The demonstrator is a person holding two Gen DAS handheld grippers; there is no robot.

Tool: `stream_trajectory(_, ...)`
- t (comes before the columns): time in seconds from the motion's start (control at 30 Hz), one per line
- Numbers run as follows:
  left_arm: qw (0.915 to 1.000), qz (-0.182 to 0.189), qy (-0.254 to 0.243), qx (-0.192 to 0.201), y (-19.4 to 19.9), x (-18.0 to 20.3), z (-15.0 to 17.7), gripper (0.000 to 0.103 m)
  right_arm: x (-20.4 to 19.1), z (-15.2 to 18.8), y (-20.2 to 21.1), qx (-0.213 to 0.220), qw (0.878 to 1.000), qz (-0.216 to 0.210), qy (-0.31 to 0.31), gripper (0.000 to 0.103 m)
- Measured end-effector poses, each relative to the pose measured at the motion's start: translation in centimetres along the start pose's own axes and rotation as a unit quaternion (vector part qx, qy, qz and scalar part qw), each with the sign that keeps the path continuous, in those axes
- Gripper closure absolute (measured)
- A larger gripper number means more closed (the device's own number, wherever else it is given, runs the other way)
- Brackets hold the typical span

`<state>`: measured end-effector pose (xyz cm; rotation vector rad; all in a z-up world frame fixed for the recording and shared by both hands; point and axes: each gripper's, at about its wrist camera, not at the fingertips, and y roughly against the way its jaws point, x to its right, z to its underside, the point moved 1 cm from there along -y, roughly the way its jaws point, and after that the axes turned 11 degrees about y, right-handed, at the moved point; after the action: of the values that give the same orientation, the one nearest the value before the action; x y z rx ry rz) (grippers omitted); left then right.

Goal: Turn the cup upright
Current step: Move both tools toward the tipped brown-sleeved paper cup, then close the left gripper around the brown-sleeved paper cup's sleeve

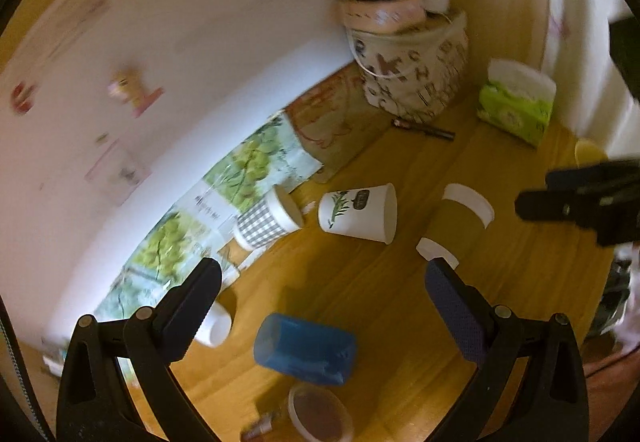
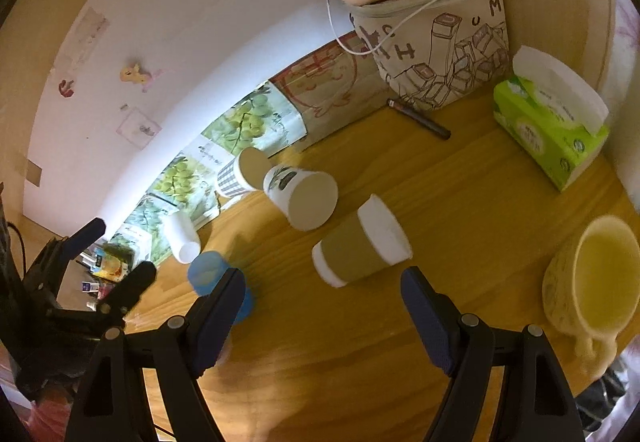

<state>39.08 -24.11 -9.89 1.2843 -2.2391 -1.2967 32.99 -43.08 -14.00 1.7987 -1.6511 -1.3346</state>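
Several cups lie on their sides on the wooden table (image 1: 392, 306). A blue plastic cup (image 1: 306, 349) lies between the open jaws of my left gripper (image 1: 324, 290); it also shows in the right wrist view (image 2: 206, 272). A brown-sleeved paper cup (image 2: 360, 242) lies just ahead of my open right gripper (image 2: 320, 296) and shows in the left wrist view (image 1: 456, 222). A leaf-print white cup (image 1: 358, 212), a grey checked cup (image 1: 266, 220) and a small white cup (image 1: 216, 326) also lie tipped over. Both grippers are empty.
A printed fabric bag (image 2: 436, 54) with a pink case on top stands at the back. A green tissue box (image 2: 552, 126) sits at right, a pen (image 2: 418, 119) before the bag. A yellow mug (image 2: 592, 278) stands upright at right. Picture sheets (image 2: 224, 146) lean along the wall. A lidded tub (image 1: 320, 412) sits close.
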Motion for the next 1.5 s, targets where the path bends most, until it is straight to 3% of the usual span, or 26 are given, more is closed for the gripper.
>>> stream_trajectory(0.3, 0.995, 0.037, -0.09, -0.025, -4.3, 2.8, -0.7, 0.001, 2.0, -2.2, -1.2, 0.012, 0.999, 0.015, 0.027, 0.022)
stream_trajectory(0.53, 0.9855, 0.077, -0.149, -0.029, -6.6, 4.8, -1.0, 0.001, 3.2, -3.5, -1.1, 0.057, 0.997, 0.022, 0.053, 0.022)
stream_trajectory(0.9, 0.9711, 0.136, -0.189, -0.053, -10.1, 6.9, -1.1, 0.001, 3.8, -3.9, -0.4, 0.117, 0.99, -0.007, 0.076, 0.022)
stream_trajectory(1.3, 0.9577, 0.163, -0.21, -0.111, -13.8, 8.2, -0.7, 0.001, 4.7, -4.1, -0.8, 0.119, 0.99, -0.004, 0.071, 0.022)
stream_trajectory(1.5, 0.9569, 0.171, -0.21, -0.105, -14.0, 8.1, -0.8, 0.001, 5.2, -4.1, -1.2, 0.115, 0.992, -0.002, 0.059, 0.022)
